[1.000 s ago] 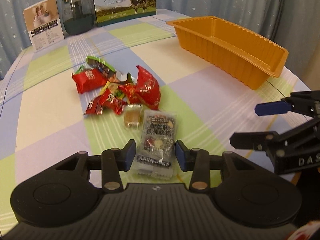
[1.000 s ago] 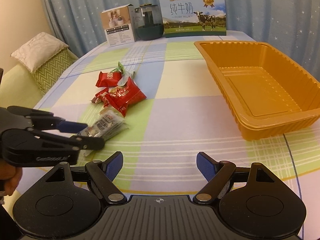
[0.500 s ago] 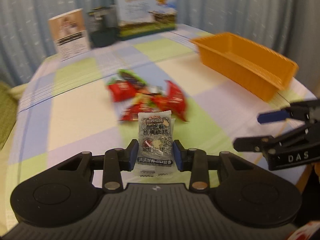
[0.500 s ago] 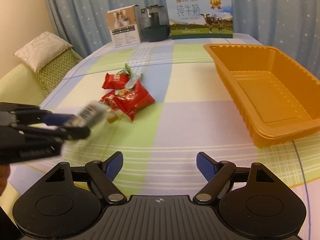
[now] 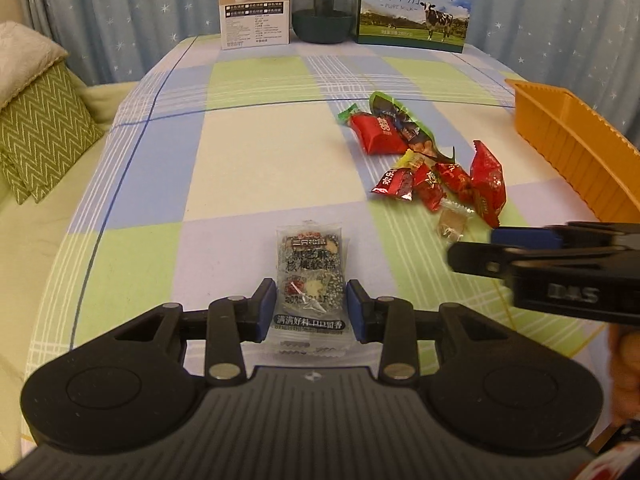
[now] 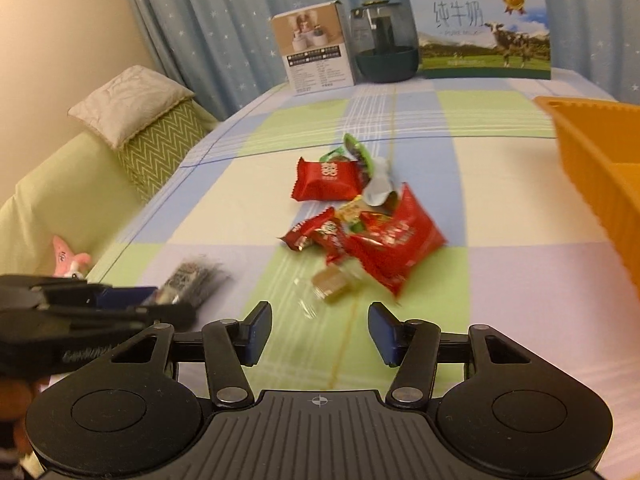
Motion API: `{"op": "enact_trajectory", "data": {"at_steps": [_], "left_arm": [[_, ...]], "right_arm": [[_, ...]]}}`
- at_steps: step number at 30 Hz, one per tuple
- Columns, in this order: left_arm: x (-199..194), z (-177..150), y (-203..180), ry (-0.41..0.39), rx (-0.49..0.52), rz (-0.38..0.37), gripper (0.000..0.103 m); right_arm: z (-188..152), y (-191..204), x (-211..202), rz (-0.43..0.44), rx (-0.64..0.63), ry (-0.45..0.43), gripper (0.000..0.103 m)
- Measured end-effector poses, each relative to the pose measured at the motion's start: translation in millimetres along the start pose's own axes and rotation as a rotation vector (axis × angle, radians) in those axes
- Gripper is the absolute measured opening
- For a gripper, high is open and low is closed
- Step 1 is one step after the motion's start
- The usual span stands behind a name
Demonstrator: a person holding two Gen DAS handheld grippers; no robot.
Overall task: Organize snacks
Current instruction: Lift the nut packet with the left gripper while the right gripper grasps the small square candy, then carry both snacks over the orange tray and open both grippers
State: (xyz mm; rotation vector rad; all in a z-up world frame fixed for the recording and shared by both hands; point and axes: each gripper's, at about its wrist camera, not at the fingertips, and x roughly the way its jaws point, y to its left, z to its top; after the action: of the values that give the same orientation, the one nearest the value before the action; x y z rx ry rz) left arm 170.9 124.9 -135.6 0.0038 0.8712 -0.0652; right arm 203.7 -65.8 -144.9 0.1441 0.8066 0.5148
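My left gripper (image 5: 311, 306) is shut on a clear packet of dark sesame cake (image 5: 310, 256), held above the checked tablecloth and left of the snack pile (image 5: 440, 184). In the right wrist view that gripper (image 6: 160, 304) and its packet (image 6: 192, 280) sit at the lower left. My right gripper (image 6: 320, 332) has its jaws closing with nothing between them. A small clear-wrapped brown candy (image 6: 334, 282) lies just ahead of it, at the near edge of the red packets (image 6: 380, 240). The right gripper (image 5: 480, 246) also shows beside that candy (image 5: 452, 226). An orange tray (image 6: 592, 152) stands to the right.
A white box (image 5: 254, 4), a dark glass pot (image 5: 322, 8) and a milk carton box (image 5: 414, 8) line the table's far edge. Cushions (image 5: 36, 128) and a sofa lie off the left edge, where a pink toy (image 6: 70, 260) shows. The orange tray's wall (image 5: 568, 148) rises at right.
My left gripper closed on the sesame cake packet, lifted it and carried it left, away from the pile. My right gripper swung left toward the pile and its jaws narrowed.
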Motion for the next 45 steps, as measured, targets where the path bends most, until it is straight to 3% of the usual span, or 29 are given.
{"op": "enact_trajectory", "data": {"at_steps": [9, 14, 21, 25, 33, 39, 45], "left_arm": [[0, 0, 1, -0.015, -0.016, 0.015, 0.049], [3, -1, -3, -0.016, -0.005, 0.012, 0.049], [9, 3, -10, -0.021, 0.018, 0.027, 0.047], [9, 2, -12, -0.010, 0.031, 0.048, 0.035], [-4, 1, -20, -0.012, 0.014, 0.020, 0.034], [-20, 21, -53, -0.079, 0.036, -0.028, 0.034], [-37, 50, -114, -0.141, 0.056, -0.122, 0.034]], "right_arm": [[11, 14, 24, -0.083, -0.042, -0.036, 0.051], [8, 20, 26, -0.154, -0.143, -0.028, 0.023], [-3, 18, 13, -0.157, -0.163, -0.030, 0.021], [-4, 19, 2, -0.151, -0.168, -0.041, 0.021], [-1, 22, -26, -0.149, -0.179, -0.109, 0.021], [10, 0, -63, -0.181, -0.127, -0.179, 0.021], [24, -44, -118, -0.257, -0.058, -0.242, 0.021]]}}
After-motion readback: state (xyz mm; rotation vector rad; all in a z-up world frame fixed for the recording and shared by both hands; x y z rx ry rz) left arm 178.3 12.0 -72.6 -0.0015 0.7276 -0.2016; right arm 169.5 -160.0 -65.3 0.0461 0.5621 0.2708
